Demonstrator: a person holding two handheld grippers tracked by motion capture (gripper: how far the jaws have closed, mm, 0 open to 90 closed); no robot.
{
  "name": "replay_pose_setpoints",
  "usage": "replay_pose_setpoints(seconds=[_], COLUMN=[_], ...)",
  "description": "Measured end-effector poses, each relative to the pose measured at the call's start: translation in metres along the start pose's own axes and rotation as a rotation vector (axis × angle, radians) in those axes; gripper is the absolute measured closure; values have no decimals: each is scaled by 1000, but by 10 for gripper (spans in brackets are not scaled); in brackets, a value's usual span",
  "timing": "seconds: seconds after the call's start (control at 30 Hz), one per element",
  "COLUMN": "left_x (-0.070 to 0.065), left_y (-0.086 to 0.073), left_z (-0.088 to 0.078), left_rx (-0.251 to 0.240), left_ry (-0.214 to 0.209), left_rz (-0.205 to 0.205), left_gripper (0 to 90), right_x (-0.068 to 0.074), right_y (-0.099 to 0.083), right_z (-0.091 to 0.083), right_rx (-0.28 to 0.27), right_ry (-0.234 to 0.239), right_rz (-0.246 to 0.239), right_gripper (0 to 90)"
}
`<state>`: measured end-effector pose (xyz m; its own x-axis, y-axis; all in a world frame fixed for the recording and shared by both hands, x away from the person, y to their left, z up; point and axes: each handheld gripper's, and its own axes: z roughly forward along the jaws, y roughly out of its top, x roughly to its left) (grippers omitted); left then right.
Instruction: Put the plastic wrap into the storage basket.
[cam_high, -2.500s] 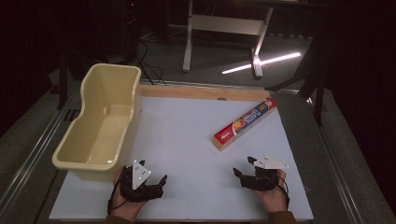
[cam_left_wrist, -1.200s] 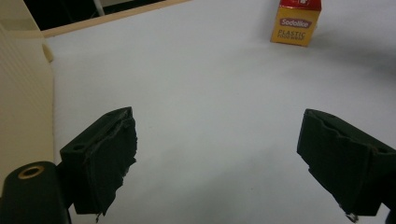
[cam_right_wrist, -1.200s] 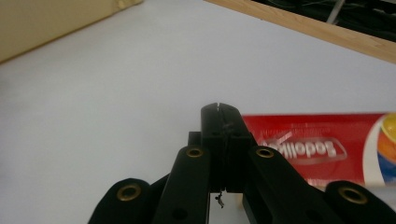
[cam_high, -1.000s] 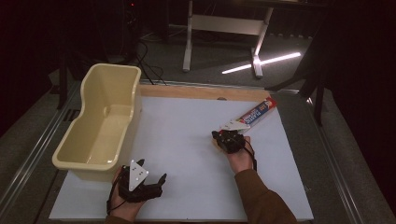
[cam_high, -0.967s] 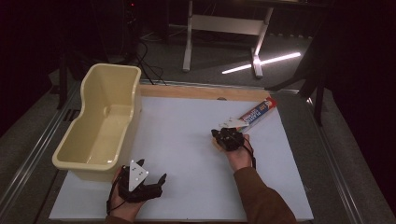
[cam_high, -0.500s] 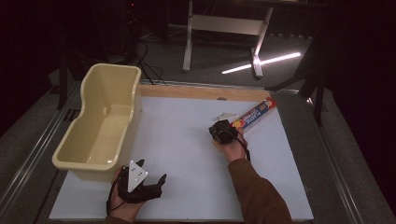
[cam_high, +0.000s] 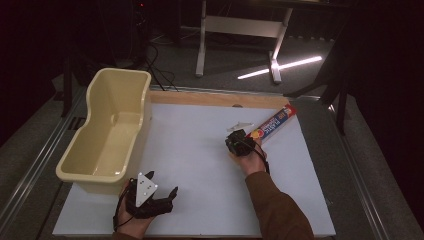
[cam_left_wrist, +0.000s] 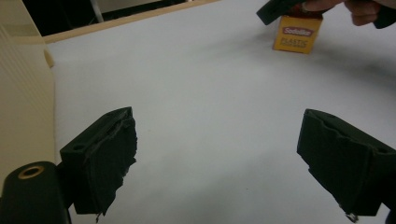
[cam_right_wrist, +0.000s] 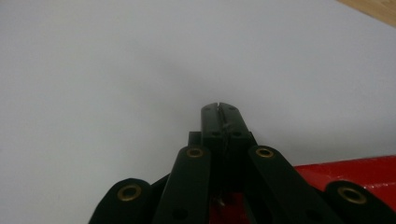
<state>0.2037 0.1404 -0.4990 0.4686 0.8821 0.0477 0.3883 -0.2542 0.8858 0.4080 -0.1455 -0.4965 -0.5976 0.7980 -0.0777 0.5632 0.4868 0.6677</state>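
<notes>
- The right tongs are sitting pressed together with nothing between them, just beside the near end of the plastic-wrap box.
- That box is lying on the white desk, well apart from the yellow tub.
- The left tongs are resting spread wide, holding nothing.

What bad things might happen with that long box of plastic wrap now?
The right gripper is shut beside the near end of the box, not around it, so a nudge may just spin or slide the box across the table. The box's far end lies near the table's back corner, so a push that way might tip it off.
</notes>
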Motion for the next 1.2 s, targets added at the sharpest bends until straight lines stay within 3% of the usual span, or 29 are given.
replay_pose_setpoints(seconds=[0.2, 0.6, 0.83, 1.03, 1.07, 1.1, 1.13, 1.2], left_x=[-2, -3, -4, -5, -4, -4, -4, -4], left_y=[0, 0, -1, -1, -1, -1, -1, -1], left_z=[0, 0, 2, 2, 2, 2, 3, 4], left_rx=[-2, -8, -6, -14, -16, -16, -15, -10], left_ry=[0, -3, -5, 0, 0, 0, 1, 3], left_rz=[1, 2, 4, 6, 6, 6, 2, 1], left_gripper=[121, 122, 122, 129, 130, 129, 129, 129], right_x=[-2, -7, -30, -49, -61, -61, -72, -77], right_y=[-14, -56, -96, -123, -135, -135, -144, -147], right_z=[-15, -57, -94, -113, -120, -120, -124, -128], right_rx=[21, 88, 110, 145, 167, 167, 171, 160], right_ry=[5, -49, -63, -132, -180, -180, -198, -184], right_rz=[19, -22, 49, 93, 134, 134, 178, 205], right_gripper=[900, 900, 900, 900, 900, 900, 899, 895])
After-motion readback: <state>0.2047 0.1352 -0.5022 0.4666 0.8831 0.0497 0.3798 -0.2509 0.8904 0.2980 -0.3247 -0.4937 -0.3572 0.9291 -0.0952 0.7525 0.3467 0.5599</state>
